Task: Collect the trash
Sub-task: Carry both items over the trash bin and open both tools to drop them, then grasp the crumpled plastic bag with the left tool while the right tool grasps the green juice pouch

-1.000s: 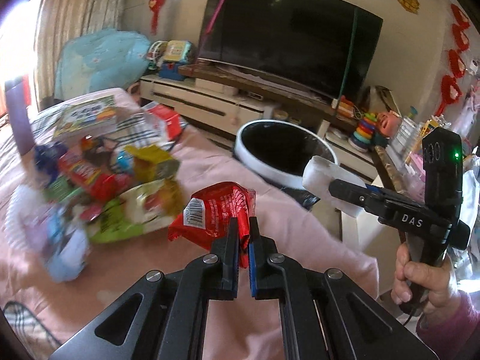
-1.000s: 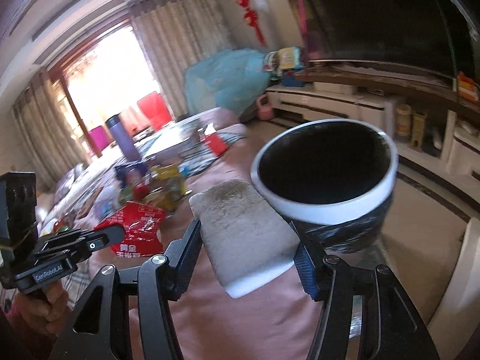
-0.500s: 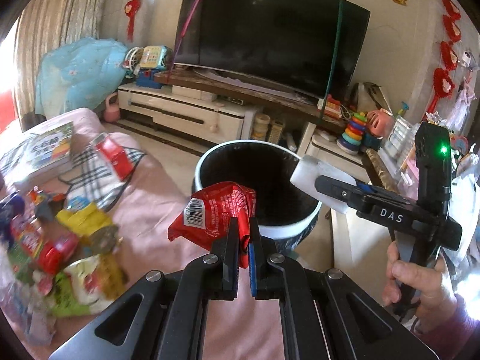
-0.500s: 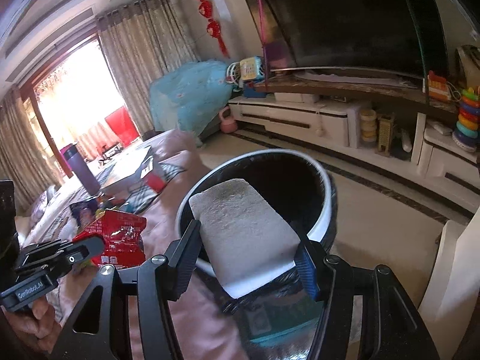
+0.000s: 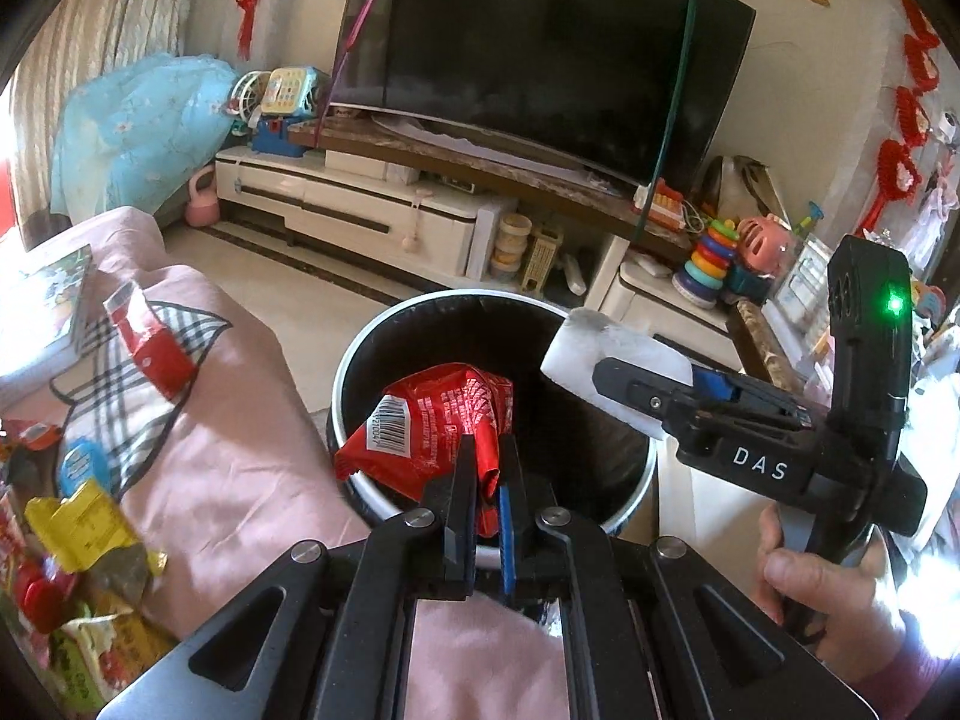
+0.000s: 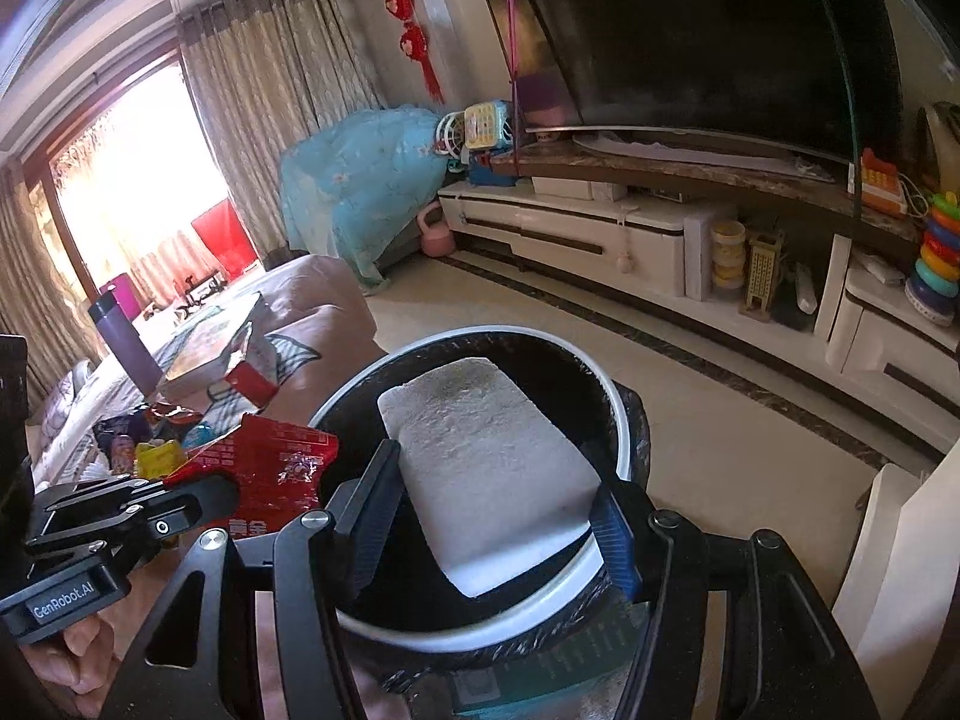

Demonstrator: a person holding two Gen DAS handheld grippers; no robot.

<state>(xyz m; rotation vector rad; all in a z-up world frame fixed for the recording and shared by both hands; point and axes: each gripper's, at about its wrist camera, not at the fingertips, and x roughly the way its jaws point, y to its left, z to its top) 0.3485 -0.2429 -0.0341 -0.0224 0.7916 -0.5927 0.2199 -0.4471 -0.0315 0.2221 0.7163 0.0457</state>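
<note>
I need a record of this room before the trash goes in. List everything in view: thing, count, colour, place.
round waste bin: one, white rim, black liner, on the floor beside the sofa
crumpled foil snack wrapper: one, red, above the bin mouth
rectangular foam block: one, white, above the bin mouth
loose snack wrappers: several, yellow, red and green, piled on the sofa
fabric sofa cover: one, pink
flat television: one, black, on the stand
low television stand: one, white
stacking ring toy: one, multicoloured, right of the stand
kettlebell: one, pink, on the floor
left gripper: black, shut on the wrapper
right gripper: black, shut on the block
</note>
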